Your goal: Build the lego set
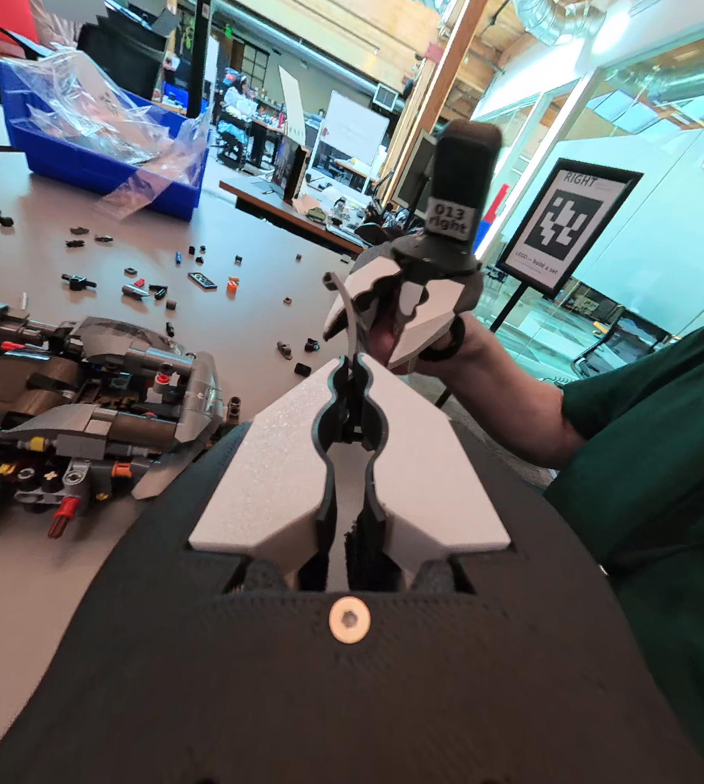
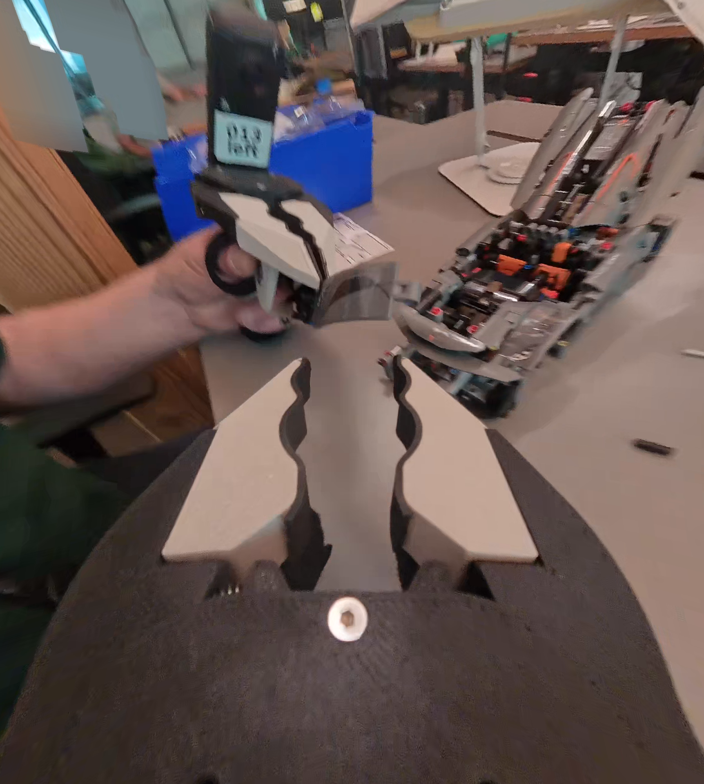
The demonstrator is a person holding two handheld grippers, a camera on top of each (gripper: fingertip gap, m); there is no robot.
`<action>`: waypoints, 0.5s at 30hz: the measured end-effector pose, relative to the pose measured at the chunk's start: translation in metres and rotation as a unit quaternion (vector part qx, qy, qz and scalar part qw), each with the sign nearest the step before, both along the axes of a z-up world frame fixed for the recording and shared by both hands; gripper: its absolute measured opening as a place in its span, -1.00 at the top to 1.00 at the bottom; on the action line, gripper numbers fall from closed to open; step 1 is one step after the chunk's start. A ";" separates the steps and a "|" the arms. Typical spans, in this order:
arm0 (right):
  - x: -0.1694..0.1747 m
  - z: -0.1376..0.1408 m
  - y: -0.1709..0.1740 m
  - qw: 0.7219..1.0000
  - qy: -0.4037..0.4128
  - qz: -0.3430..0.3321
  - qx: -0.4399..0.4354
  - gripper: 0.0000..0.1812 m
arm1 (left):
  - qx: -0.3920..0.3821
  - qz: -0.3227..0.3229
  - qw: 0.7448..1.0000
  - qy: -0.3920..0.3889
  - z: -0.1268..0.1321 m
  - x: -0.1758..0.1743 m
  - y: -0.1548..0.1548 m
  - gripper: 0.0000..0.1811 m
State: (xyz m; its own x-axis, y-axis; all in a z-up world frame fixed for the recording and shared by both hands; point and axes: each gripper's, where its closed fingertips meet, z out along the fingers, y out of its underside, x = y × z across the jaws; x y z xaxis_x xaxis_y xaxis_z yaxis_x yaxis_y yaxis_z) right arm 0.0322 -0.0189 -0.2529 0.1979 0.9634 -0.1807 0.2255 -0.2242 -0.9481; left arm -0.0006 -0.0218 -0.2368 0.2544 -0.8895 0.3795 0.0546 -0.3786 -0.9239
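Note:
My left gripper (image 1: 352, 360) is shut on a thin curved grey Lego panel (image 1: 348, 309), seen edge-on and rising from the fingertips. In the right wrist view the same left gripper (image 2: 318, 297) holds the panel (image 2: 356, 292) broadside, above the table's near edge. My right gripper (image 2: 352, 367) is open and empty; in the left wrist view it (image 1: 363, 343) hovers just behind the panel. The partly built grey Lego car (image 1: 87, 403) lies on the table to the left; it also shows in the right wrist view (image 2: 554, 275) at the right, with orange and red parts inside.
Several small loose Lego pieces (image 1: 202, 280) lie scattered on the grey table (image 1: 235, 322). A blue bin (image 1: 100, 161) with clear plastic bags stands at the back, also in the right wrist view (image 2: 325, 161). A white lamp base (image 2: 494, 169) and a printed booklet (image 2: 359, 242) are nearby. A sign on a stand (image 1: 571, 220) is off the table. Tip to tip, the grippers are about 5 cm apart.

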 end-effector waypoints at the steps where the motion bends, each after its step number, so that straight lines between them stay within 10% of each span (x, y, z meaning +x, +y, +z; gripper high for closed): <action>1: -0.005 0.003 -0.001 0.999 0.025 0.005 -0.029 0.60 | 0.002 0.002 1.000 -0.003 0.000 0.001 0.000 1.00; 15: -0.031 0.045 -0.005 0.974 0.150 0.102 -0.132 1.00 | 0.025 0.031 0.999 -0.024 0.011 -0.014 -0.001 0.82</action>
